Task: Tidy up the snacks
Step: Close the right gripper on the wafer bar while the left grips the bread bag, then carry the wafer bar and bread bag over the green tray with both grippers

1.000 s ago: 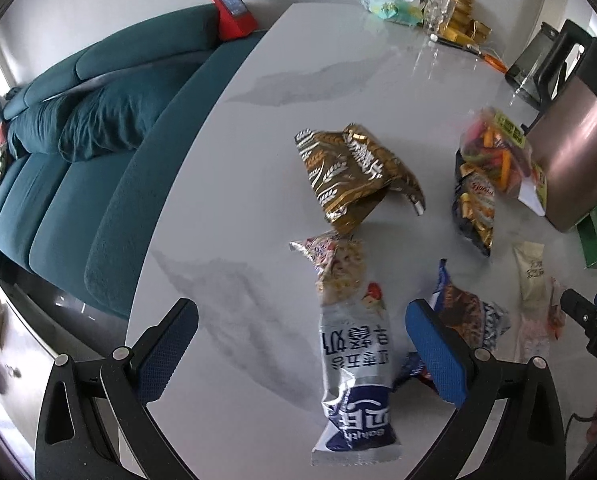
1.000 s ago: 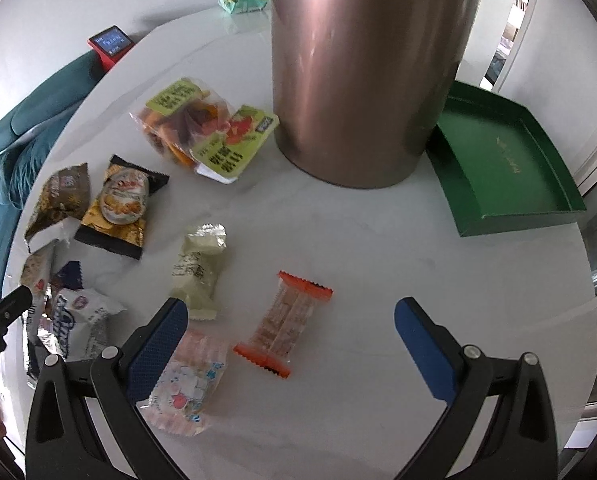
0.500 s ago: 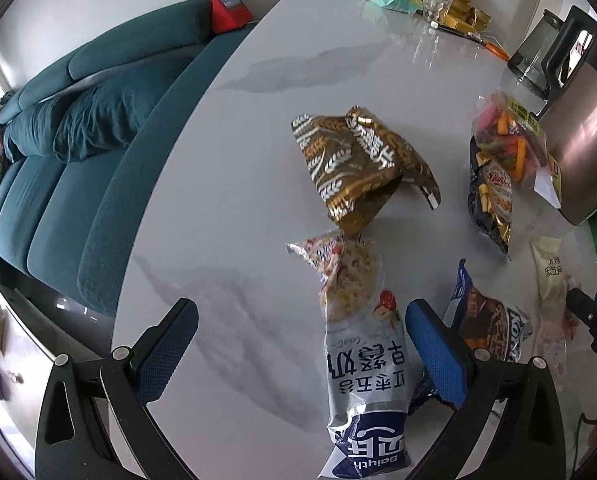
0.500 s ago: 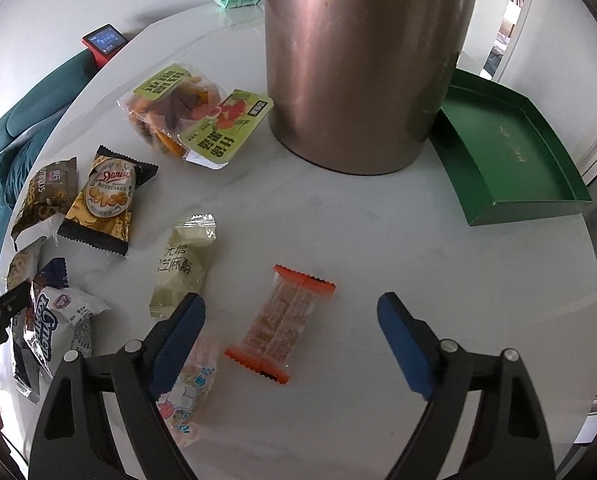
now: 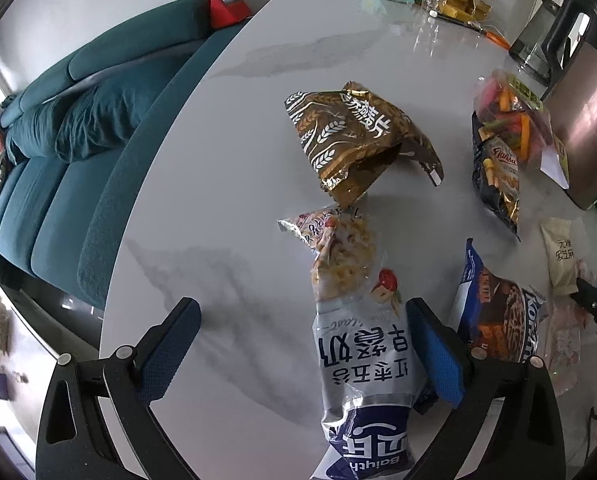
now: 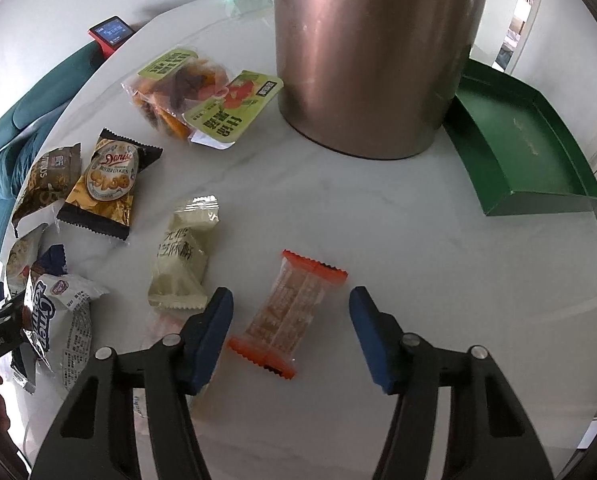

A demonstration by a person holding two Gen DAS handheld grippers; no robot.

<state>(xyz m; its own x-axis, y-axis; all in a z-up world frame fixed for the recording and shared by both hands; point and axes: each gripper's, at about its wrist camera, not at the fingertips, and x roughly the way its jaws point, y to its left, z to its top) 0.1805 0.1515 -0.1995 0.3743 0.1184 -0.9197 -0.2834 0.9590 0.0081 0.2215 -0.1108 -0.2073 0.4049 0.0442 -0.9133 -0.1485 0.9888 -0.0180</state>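
Note:
My right gripper (image 6: 290, 336) is open, its fingers on either side of a clear, orange-ended snack bar (image 6: 288, 312) on the white table (image 6: 398, 240). A cream packet (image 6: 182, 258) lies just left of it, and a pink packet (image 6: 166, 326) is partly hidden behind the left finger. My left gripper (image 5: 302, 350) is open over a silver-and-blue cereal bag (image 5: 358, 344), which lies against the right finger (image 5: 432, 350). A brown-gold bag (image 5: 350, 136) lies further out. An open green box (image 6: 514, 140) stands at the right.
A big copper-coloured pot (image 6: 374, 52) stands at the back. Near it lie a dried-fruit pack (image 6: 198, 92), a Danisa cookie packet (image 6: 110, 184) and a blue-and-white cookie bag (image 6: 58, 312). A teal sofa (image 5: 58, 152) runs along the table's left edge. Jars and a kettle (image 5: 534, 44) stand at the far end.
My right gripper has moved forward and down around the orange-ended bar and narrowed its opening. My left gripper has moved forward over the cereal bag and stays open.

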